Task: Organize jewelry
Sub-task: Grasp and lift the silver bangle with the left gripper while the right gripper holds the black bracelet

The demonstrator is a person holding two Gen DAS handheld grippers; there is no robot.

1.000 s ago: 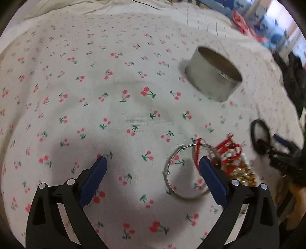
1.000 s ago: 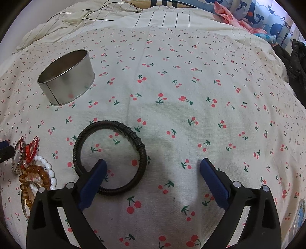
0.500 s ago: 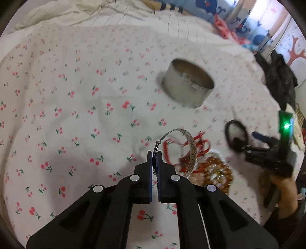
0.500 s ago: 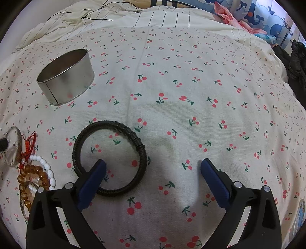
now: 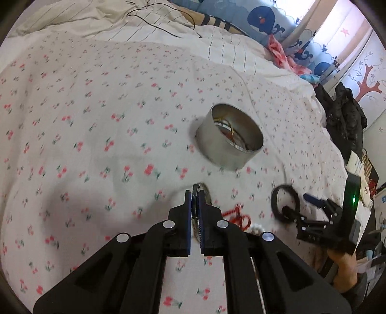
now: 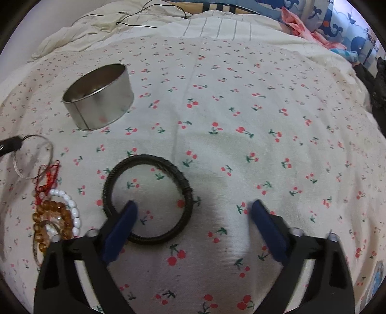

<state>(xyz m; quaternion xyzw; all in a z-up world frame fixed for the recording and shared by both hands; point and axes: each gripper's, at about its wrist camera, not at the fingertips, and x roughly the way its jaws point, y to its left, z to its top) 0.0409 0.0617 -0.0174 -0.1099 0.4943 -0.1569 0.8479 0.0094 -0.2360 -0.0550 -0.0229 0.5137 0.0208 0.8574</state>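
My left gripper [image 5: 195, 200] is shut on a thin silver bangle [image 5: 205, 195] and holds it above the cherry-print sheet, short of a round metal tin [image 5: 230, 142]. The bangle [image 6: 33, 157] and tin [image 6: 99, 96] also show in the right wrist view. My right gripper [image 6: 193, 212] is open and low over the sheet, its left finger [image 6: 120, 227] over a black braided bracelet [image 6: 147, 198], which also shows in the left wrist view [image 5: 286, 203]. A red cord bracelet [image 6: 48, 181], white beads [image 6: 70, 207] and amber beads [image 6: 53, 217] lie at left.
The tin holds some jewelry [image 5: 229, 130]. A rumpled striped quilt [image 6: 217, 26] with a black cable [image 6: 135, 17] lies at the back. Dark clothing [image 5: 342, 113] hangs off the bed's right side.
My left gripper closed on the silver bangle, lifted it off the pile and moved it toward the tin. My right gripper stayed open over the black bracelet.
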